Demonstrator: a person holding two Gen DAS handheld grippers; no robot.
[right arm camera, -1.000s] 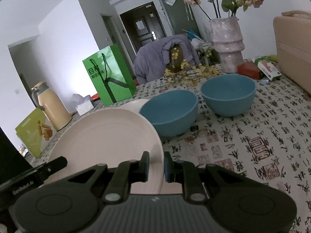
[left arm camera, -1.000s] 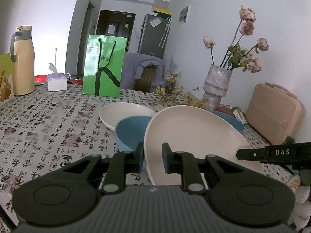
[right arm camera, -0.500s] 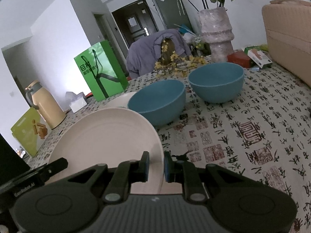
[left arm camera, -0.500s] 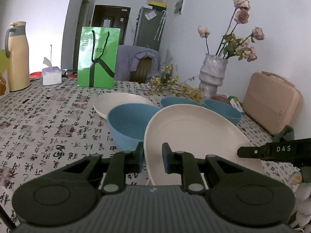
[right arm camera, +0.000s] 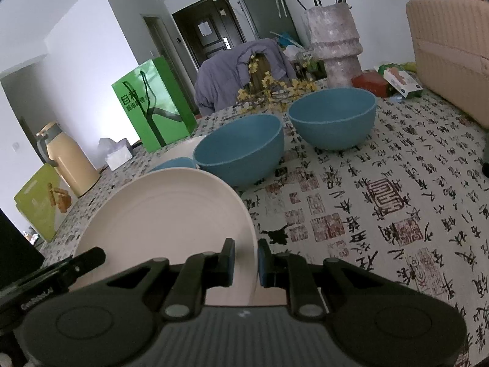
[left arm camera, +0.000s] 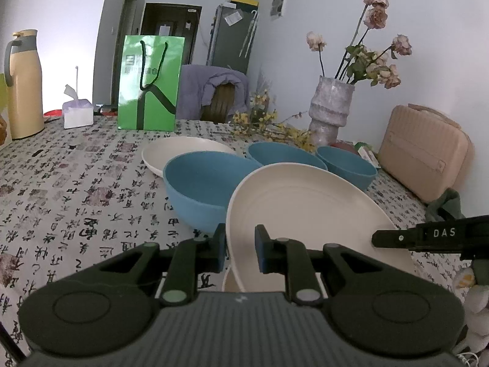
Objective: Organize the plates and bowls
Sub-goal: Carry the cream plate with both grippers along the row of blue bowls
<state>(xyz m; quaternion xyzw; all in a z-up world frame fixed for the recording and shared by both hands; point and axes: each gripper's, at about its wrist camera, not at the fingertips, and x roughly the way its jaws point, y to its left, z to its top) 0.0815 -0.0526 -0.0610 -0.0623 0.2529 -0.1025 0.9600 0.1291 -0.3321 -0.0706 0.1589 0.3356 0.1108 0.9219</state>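
So both grippers are on the same cream plate [left arm camera: 305, 211] right now. The left gripper [left arm camera: 240, 249] has its jaws clamped on the plate's near-left rim, and the right gripper [right arm camera: 246, 264] is pinched on the opposite edge, so the plate is held between the two of them, tilted, with its far edge angled up toward the bowls. It's in the air just above the near edge of the table [right arm camera: 397, 202], not resting on anything as far as I can see.

Progress-wise, I'd say this is early-to-middle. Nothing is stacked yet. There's a second cream plate [left arm camera: 183, 153] lying flat farther back, over by the green gift bag [left arm camera: 149, 82], and three blue bowls sitting apart on the tablecloth: the near blue bowl [left arm camera: 207, 186] right behind the held plate, the middle blue bowl [right arm camera: 241, 150], and the far blue bowl [right arm camera: 333, 119] close to the vase [right arm camera: 333, 42]. There's also a sliver of something pale showing just under the held plate in the left wrist view (could be another plate, honestly can't tell).

What's left, as I read it: get this plate onto the other one so the plates are a pile, then nest the three bowls into each other. The near bowl sits right in the path to the back plate, so that's the bit I'd watch.
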